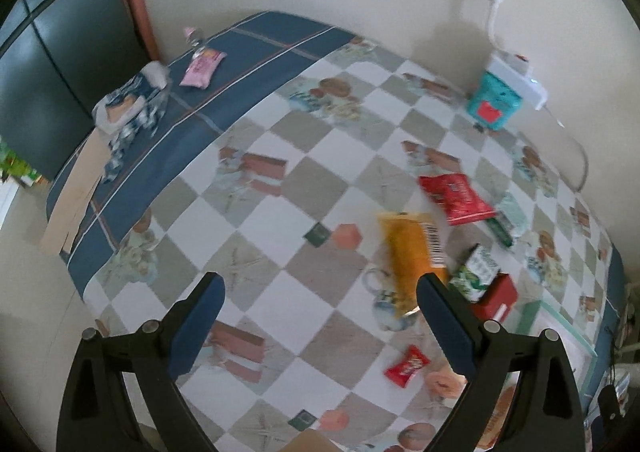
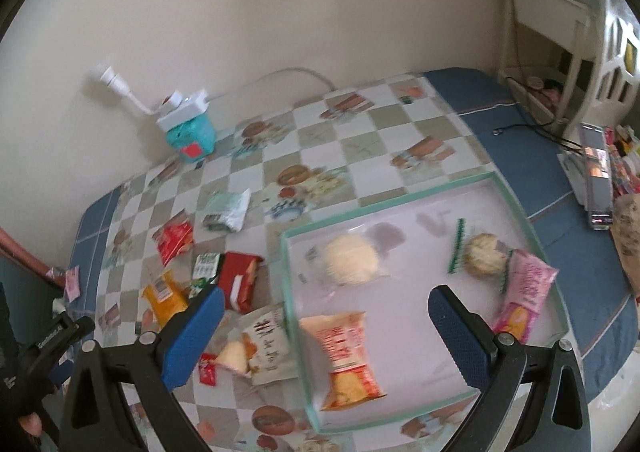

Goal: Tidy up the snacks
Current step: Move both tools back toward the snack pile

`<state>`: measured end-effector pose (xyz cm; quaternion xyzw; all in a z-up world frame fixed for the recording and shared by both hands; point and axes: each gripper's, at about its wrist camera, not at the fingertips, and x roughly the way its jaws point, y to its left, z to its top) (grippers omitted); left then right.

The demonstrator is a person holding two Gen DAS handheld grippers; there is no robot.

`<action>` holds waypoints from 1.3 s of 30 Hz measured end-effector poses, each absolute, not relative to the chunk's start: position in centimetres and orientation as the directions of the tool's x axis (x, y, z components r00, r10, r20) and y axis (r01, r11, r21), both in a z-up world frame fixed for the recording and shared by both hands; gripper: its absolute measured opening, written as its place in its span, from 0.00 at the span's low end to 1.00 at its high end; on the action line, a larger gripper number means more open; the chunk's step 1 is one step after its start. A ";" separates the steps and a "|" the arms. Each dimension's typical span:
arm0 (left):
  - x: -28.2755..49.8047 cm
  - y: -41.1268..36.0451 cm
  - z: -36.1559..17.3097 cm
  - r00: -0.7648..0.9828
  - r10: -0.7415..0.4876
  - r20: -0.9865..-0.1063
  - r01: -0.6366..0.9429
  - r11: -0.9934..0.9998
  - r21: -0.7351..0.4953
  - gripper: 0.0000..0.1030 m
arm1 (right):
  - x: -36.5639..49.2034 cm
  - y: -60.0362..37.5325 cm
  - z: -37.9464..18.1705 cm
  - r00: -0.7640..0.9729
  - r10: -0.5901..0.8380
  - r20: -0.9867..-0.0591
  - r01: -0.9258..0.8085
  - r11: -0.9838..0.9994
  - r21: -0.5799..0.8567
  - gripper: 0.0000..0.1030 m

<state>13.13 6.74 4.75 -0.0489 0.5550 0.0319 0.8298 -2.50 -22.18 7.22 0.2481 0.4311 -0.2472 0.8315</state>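
The right hand-held gripper (image 2: 326, 326) hangs with its jaws wide apart and empty over the near edge of the clear tray (image 2: 516, 207) on the checkered tabletop (image 2: 360, 139). Inside the tray lie an orange-and-red snack bag (image 2: 346, 356) directly below that gripper, a pale round bun (image 2: 352, 258) farther in, a cookie pack (image 2: 484, 254), and a pink packet (image 2: 524, 292) at the tray's right wall. Left of the tray sit loose snacks: a red box (image 2: 240, 278), a yellow packet (image 2: 164, 298), a red bag (image 2: 174, 238) and a white wrapper (image 2: 268, 348). The left hand-held gripper (image 1: 320, 322) is also spread open and empty, the yellow packet (image 1: 412, 252) just beyond its right finger.
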 end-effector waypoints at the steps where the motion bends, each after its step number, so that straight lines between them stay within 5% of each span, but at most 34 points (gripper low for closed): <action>1: 13.3 7.3 4.5 0.374 0.004 -0.927 -0.119 0.992 -0.044 0.94 | -2.1 -21.7 7.1 0.503 -0.192 -0.843 0.619 0.761 0.196 1.00; 17: 14.7 11.0 3.0 0.323 0.021 -0.946 -0.177 0.983 -0.039 0.94 | 2.4 -15.6 3.7 0.425 -0.127 -0.896 0.525 0.841 0.130 1.00; 39: 14.8 4.6 -1.9 0.156 -0.042 -0.987 0.061 0.998 -0.033 0.94 | 4.1 -14.3 -2.7 0.213 -0.082 -0.974 0.514 0.857 0.041 1.00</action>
